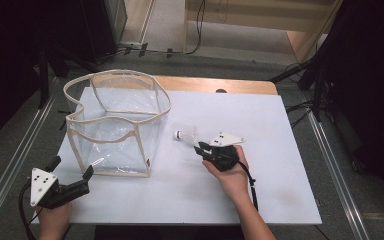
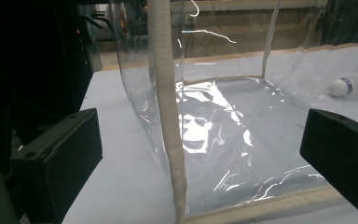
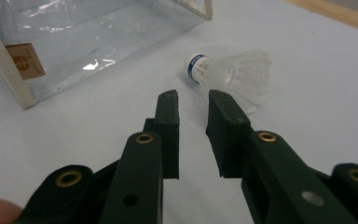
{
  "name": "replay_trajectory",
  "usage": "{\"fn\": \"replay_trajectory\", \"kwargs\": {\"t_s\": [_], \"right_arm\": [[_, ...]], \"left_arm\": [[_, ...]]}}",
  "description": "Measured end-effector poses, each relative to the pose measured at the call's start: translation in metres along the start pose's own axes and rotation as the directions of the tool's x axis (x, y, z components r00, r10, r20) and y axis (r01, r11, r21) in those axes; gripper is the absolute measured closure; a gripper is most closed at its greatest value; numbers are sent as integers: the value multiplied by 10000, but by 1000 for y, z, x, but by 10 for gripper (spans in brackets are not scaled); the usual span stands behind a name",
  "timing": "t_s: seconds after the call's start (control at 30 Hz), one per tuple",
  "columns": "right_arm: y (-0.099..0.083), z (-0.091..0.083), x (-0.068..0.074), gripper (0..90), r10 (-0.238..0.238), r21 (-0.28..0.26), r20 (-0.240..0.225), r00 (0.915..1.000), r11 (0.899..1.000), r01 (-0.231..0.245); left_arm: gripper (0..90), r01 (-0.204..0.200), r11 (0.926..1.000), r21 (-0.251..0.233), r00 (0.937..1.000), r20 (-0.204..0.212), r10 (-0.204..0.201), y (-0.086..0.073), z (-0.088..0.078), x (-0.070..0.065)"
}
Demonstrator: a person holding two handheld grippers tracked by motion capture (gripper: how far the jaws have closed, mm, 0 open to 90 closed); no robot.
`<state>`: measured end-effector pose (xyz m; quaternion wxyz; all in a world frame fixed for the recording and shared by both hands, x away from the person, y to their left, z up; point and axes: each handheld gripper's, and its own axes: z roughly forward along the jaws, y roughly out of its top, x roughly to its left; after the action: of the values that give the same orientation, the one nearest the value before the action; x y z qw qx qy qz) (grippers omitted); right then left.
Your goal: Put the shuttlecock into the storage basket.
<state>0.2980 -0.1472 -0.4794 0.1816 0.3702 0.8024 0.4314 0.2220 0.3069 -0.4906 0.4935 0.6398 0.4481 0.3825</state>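
Clearly the work in hand is picking up the shuttlecock (image 3: 230,74), which lies on its side on the white table (image 1: 260,190), just right of the clear bag (image 1: 115,125) and just beyond the right gripper (image 3: 193,100). That gripper's jaws stand narrowly parted with nothing between them; the feather skirt is close ahead and slightly to the right in the right gripper view. The gap looks narrower than the skirt, so pushing on as it stands would likely nudge the light shuttlecock away or roll it toward the bag rather than catch it. A grip on the feathers could also crush them; the cork end would be firmer. The left gripper (image 1: 72,182), jaws spread wide and holding nothing, sits at the bag's near left corner; a careless bump there could shift the bag.
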Motion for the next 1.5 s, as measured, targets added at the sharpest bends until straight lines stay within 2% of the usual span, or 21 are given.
{"fn": "replay_trajectory", "kwargs": {"t_s": [0.13,0.27,0.43,0.6,0.7,0.77,0.87,0.97,1.0,1.13,1.17,1.23,1.27,1.3,1.33,1.37,1.4,1.5], "right_arm": [[0,18,1,756,190,399,-53,9998,9990,-187],[-3,31,1,873,202,720,149,9997,9972,-213],[-1,37,2,875,87,780,18,10000,9969,-88],[3,48,-4,875,364,972,272,9990,9945,-389],[5,51,-5,875,484,1014,270,9985,9935,-509],[8,52,-3,875,446,838,59,9990,9955,-450],[16,57,4,874,199,785,11,9998,9967,-199],[26,63,10,867,-230,685,41,9997,9974,226],[26,63,10,867,-230,685,41,9997,9974,226],[47,72,9,873,-318,642,200,9993,9975,305],[51,75,8,866,-356,719,212,9991,9968,339],[57,82,7,771,-437,871,358,9984,9954,405],[57,82,7,771,-437,871,358,9984,9954,405],[61,88,3,736,-544,1208,119,9984,9913,526],[61,88,3,736,-544,1208,119,9984,9913,526],[62,91,2,712,-584,1399,-42,9983,9884,585],[62,96,0,682,-814,1870,-65,9967,9790,812],[61,99,2,654,-1089,1954,-21,9940,9748,1072]], "left_arm": [[0,-5,10000,3,10000,36,5,0,0,0],[0,-8,10000,4,10000,39,8,0,0,0],[0,-59,10000,0,10000,36,59,0,0,0],[0,-29,10000,0,10000,35,29,0,0,0],[0,-78,10000,-10,10000,48,78,0,0,0],[0,-61,10000,-5,10000,36,61,0,0,0],[0,-42,10000,-9,10000,35,42,0,0,0],[0,-12,10000,-9,10000,49,12,0,0,1],[0,-12,10000,-9,10000,49,12,0,0,1],[0,-14,10000,-8,10000,72,14,0,0,1],[0,-16,10000,-8,10000,74,16,0,0,1],[0,6,10000,-9,10000,82,-6,0,0,1],[0,6,10000,-9,10000,82,-6,0,0,1],[0,45,10000,-29,9999,97,-44,0,0,1],[0,45,10000,-29,9999,97,-44,0,0,1],[0,52,10000,-34,9999,108,-51,0,0,1],[0,59,10000,-34,9999,112,-58,0,0,2],[0,51,10000,-25,9999,117,-51,0,0,2]]}}
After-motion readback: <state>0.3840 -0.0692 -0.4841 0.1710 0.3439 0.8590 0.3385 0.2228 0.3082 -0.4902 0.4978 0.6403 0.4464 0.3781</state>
